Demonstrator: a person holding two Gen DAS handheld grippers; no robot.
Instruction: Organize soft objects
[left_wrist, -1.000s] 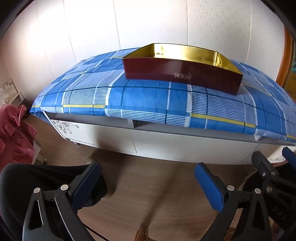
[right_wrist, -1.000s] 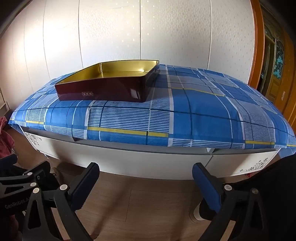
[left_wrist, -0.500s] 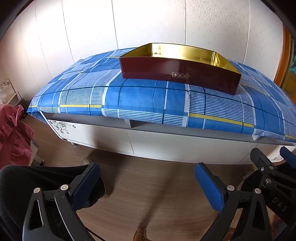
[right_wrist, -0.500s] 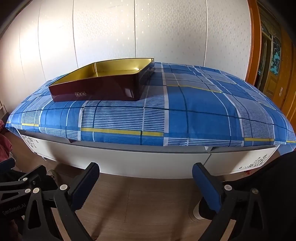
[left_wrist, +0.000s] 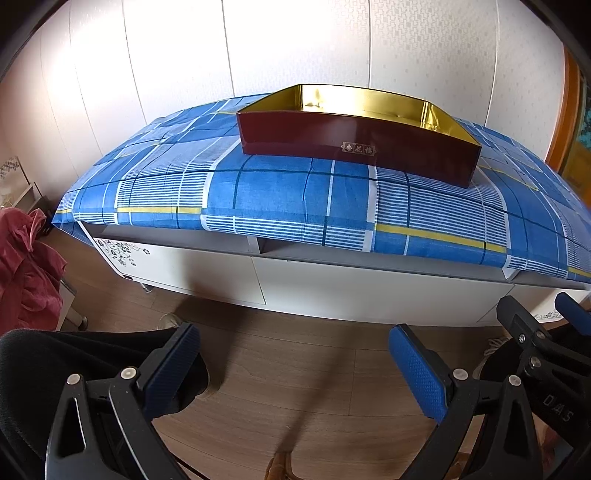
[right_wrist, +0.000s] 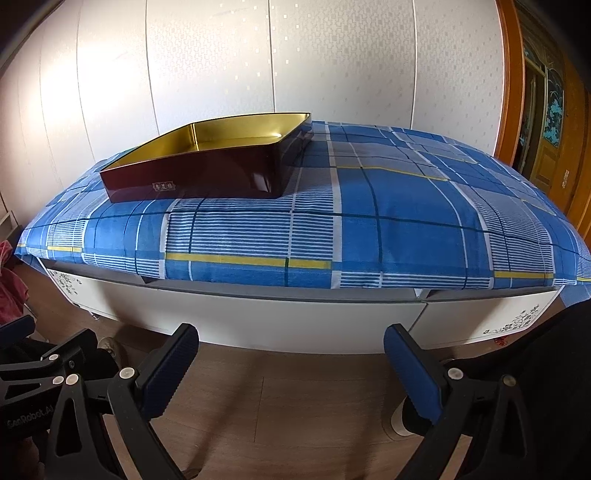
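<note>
Both tools are held low over the wooden floor (left_wrist: 295, 369), in front of a long white cabinet. The left tool (left_wrist: 293, 365) has its two blue-padded fingers spread wide with nothing between them; the right tool (right_wrist: 291, 363) is spread just as wide and also holds nothing. In the left view the right tool's black frame shows at about 4 o'clock, and in the right view the left tool's frame shows at about 8 o'clock, so the two sit side by side, apart.

Beyond the fingers, toward 12 o'clock, stands the cabinet (right_wrist: 295, 325), its white fronts printed with small dark flowers at the ends. A blue checked cloth (right_wrist: 388, 221) with white and yellow stripes covers the surface and hangs a little over the front edge.

On the cloth rests a dark red box (left_wrist: 354, 144), open at the top and shiny gold inside, with a small gold label on its near wall. From the right tool it lies toward 11 o'clock (right_wrist: 207, 173); its inside looks empty from here.

At 9 o'clock in the left view a heap of dark pink fabric (left_wrist: 26, 269) lies well apart from the box, down beside the cabinet's end.
</note>
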